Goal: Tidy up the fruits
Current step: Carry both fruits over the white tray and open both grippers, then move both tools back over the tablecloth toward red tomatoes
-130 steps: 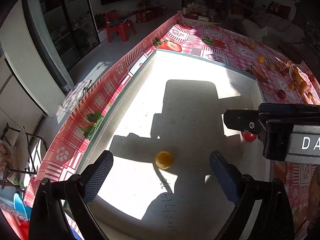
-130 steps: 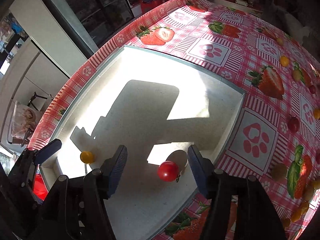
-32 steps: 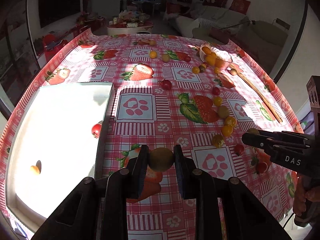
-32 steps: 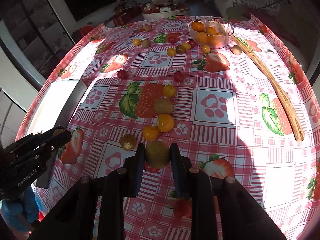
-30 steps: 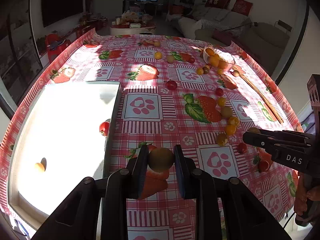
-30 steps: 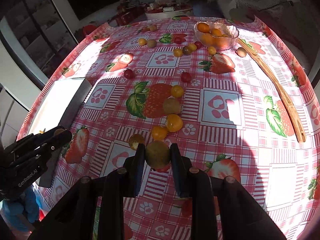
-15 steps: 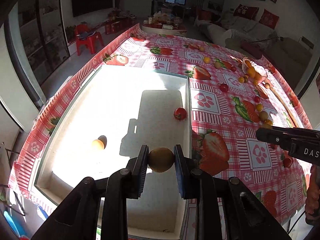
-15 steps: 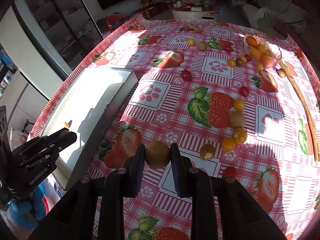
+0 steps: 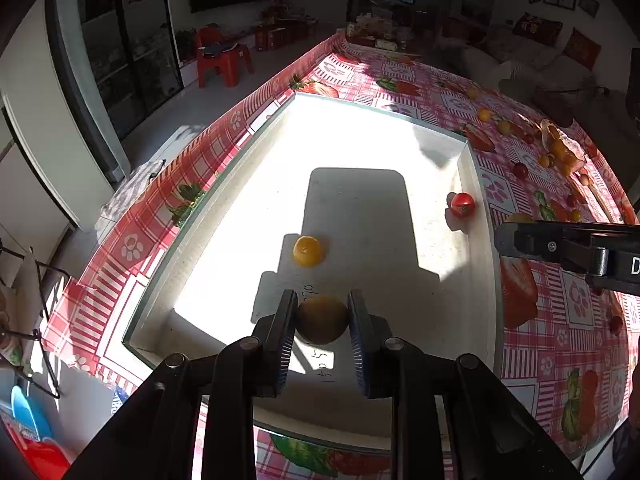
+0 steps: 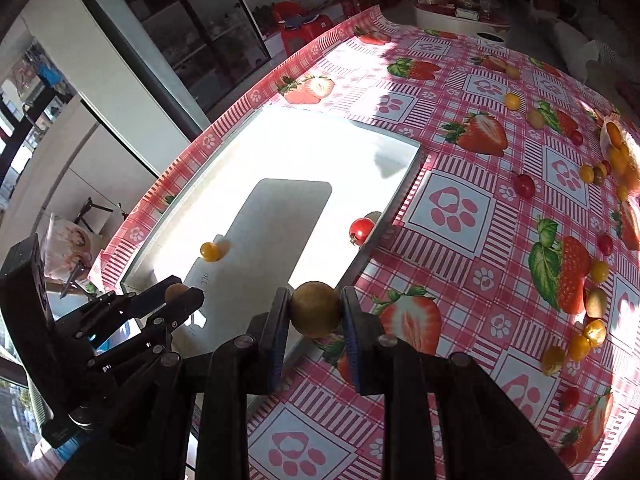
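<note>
Left wrist view, nearest first: the left hand-held gripper (image 9: 322, 320) is clamped on a brownish-green fruit (image 9: 322, 319), its jaws nearly closed against the fruit's sides, above the near end of a white tray (image 9: 486, 280). Handwriting on the tray floor is partly covered by that fruit and cannot be read in full. Farther in lie a yellow tomato (image 9: 307, 251) in the gripper's shadow and a red tomato (image 9: 462, 204) close to the right wall. The right hand-held gripper (image 9: 505, 235) enters from the right edge, cut off; only a sliver of its fruit shows above the jaw tips.

Right wrist view: the right hand-held gripper pinches a second brownish-green fruit (image 10: 315, 309) over the tray's near right rim, which the fruit partly hides. Beyond, on the strawberry-print worktop (image 10: 452, 208), loose tomatoes (image 10: 524, 186) are scattered. At the far right a bowl (image 10: 618, 148) of orange fruit is cropped by the frame edge and washed out by glare.
</note>
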